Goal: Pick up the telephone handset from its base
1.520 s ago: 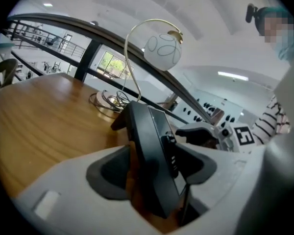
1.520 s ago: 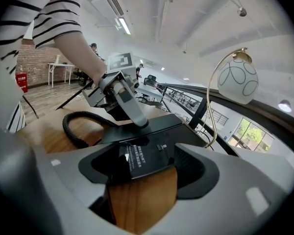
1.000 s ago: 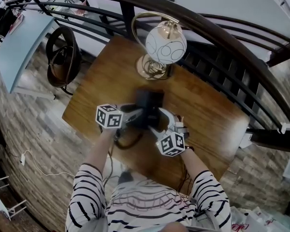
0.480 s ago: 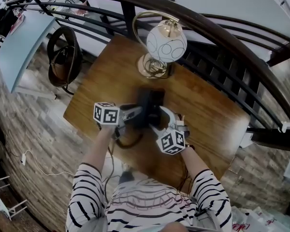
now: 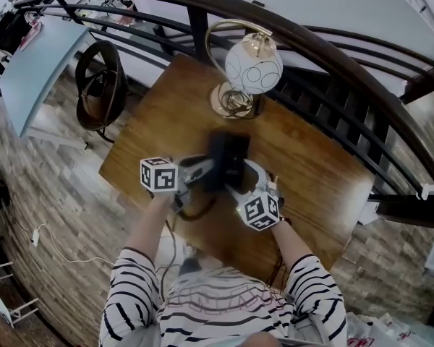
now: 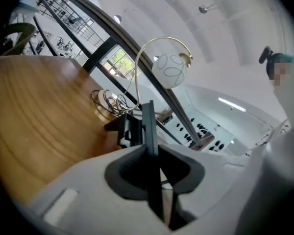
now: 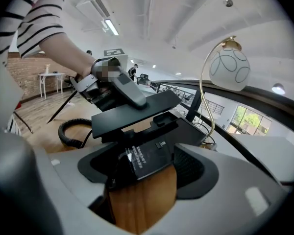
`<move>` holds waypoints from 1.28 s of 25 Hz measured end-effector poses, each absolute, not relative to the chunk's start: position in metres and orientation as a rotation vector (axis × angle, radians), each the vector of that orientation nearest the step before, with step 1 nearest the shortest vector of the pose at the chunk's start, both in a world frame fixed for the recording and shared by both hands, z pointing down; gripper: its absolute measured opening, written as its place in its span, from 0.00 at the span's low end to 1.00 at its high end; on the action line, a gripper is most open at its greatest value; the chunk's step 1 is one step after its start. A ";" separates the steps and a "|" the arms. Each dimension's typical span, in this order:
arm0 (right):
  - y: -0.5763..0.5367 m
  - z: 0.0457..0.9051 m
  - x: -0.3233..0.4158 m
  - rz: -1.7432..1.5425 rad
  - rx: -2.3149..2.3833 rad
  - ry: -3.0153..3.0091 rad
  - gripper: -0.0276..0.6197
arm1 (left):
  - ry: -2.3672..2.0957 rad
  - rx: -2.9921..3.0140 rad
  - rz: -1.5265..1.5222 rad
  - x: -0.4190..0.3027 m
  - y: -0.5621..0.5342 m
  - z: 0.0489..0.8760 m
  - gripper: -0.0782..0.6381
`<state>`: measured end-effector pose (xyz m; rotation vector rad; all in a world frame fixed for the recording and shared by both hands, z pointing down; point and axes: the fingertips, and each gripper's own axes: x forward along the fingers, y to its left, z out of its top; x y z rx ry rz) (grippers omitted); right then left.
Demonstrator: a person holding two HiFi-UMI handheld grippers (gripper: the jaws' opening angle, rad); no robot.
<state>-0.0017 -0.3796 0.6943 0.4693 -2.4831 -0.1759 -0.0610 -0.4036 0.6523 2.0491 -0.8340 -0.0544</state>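
Note:
A black telephone (image 5: 228,157) sits mid-table in the head view. My left gripper (image 5: 208,170) reaches in from the left. Its jaws have just been closing and now pinch the flat black handset (image 6: 149,126), seen edge-on between them. The right gripper view shows that handset (image 7: 137,110) as a dark slab raised a little above the telephone base (image 7: 186,131), with the left gripper (image 7: 130,94) on it. A coiled cord (image 7: 71,131) hangs off to the left. My right gripper (image 7: 147,175) is shut on the near corner of the base.
A brass lamp with a white glass globe (image 5: 252,65) stands at the far side of the wooden table (image 5: 311,172), just behind the phone. A dark curved railing (image 5: 325,56) runs behind the table. A round black chair (image 5: 100,85) stands to its left.
The left gripper's marker cube has shifted slightly beside the phone. The right gripper stays at the base. The head view itself has drifted a little.

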 end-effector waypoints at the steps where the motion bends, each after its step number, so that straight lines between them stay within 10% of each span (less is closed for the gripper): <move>1: -0.379 0.691 0.001 -0.151 0.491 -2.494 0.58 | -0.840 2.057 -0.062 -0.063 -0.402 0.648 0.21; 32: -0.250 0.500 0.040 0.147 1.244 -2.723 0.13 | -0.903 2.285 -0.292 -0.094 -0.251 0.506 0.21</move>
